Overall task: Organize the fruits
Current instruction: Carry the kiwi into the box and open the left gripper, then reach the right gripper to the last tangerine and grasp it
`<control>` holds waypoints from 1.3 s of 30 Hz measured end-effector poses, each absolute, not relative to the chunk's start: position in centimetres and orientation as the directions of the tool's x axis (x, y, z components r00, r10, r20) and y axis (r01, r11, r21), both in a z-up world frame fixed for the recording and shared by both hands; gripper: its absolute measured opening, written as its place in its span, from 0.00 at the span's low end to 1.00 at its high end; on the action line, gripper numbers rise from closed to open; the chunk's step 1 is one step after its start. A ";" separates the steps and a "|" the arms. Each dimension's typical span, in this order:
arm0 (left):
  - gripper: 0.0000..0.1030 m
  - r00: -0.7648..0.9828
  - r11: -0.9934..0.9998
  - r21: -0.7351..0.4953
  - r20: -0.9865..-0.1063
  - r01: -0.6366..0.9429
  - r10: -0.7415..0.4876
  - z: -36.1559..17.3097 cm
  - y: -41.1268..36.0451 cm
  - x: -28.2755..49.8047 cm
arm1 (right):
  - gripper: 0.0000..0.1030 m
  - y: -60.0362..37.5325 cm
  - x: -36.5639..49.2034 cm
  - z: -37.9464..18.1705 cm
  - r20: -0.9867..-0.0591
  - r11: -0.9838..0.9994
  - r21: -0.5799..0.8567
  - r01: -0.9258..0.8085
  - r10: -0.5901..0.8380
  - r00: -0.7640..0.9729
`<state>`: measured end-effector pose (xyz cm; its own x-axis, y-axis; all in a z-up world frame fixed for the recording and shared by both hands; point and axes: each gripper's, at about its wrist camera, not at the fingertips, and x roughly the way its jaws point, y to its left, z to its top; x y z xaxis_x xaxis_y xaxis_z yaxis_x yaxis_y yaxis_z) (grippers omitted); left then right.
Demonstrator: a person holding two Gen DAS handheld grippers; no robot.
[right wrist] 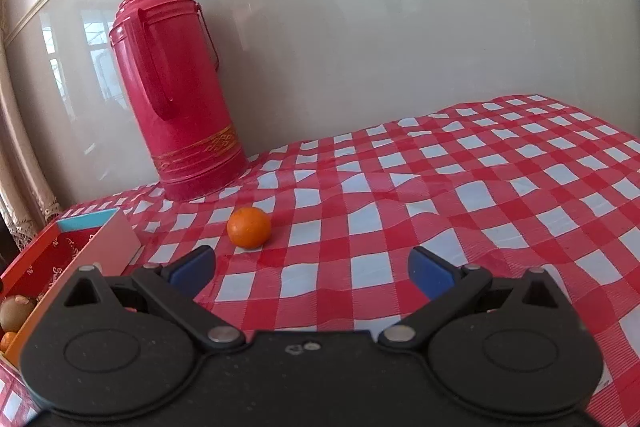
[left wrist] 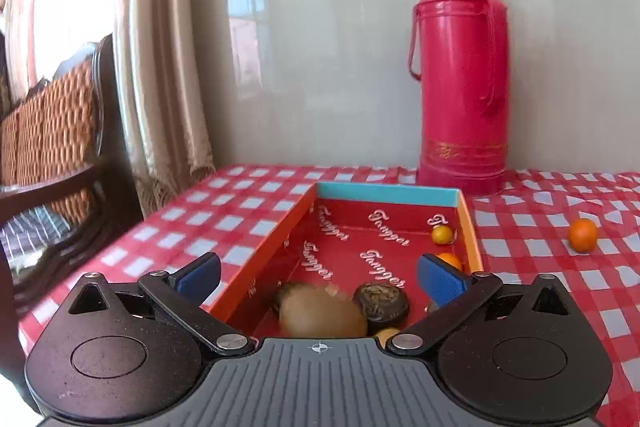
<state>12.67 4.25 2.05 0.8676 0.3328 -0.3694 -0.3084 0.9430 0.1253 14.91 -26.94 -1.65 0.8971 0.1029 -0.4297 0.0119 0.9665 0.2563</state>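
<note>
**Inspector:** Report, left to right.

**Me:** My left gripper [left wrist: 318, 277] hangs released, jaws spread and holding nothing, over the near end of the shallow red cardboard box with orange walls [left wrist: 266, 245]. Inside lie a brown kiwi-like fruit [left wrist: 322, 313], a dark wrinkled round fruit [left wrist: 382, 301], a small yellow-orange citrus [left wrist: 442, 234] and another orange one [left wrist: 450, 259], partly hidden. The box's long axis runs away from me towards the tall pink plastic thermos [left wrist: 460, 79].

**Inspector:** And what is left?

**Me:** One loose round orange tangerine [right wrist: 249, 227] on the red-and-white checked tablecloth [right wrist: 440, 187], just right of the box. It is near-spherical, with no axis I can tell. My right gripper [right wrist: 312, 269] is also released and empty, short of it. I judge the job mostly done.
</note>
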 end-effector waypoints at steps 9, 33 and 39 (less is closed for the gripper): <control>1.00 0.864 0.946 0.093 -0.389 -0.309 0.321 1.5 3.7 11.7 | 0.94 -26.4 14.9 -1.7 -0.433 0.969 0.247 -0.008 0.118 0.894; 1.00 0.845 0.916 0.007 -0.384 -0.402 0.374 1.4 8.4 14.1 | 0.82 -19.4 20.1 -1.5 -0.409 0.980 -0.075 -0.182 0.136 0.902; 1.00 0.831 0.898 -0.012 -0.384 -0.440 0.403 1.4 10.4 15.0 | 0.72 -18.2 22.3 -2.1 -0.450 0.981 -0.084 -0.177 0.121 0.885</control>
<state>15.05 10.38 1.36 0.8311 0.4028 -0.3835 -0.4404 0.8977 -0.0116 22.27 -18.19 -2.13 0.8847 0.1212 -0.4501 -0.1770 0.9806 -0.0839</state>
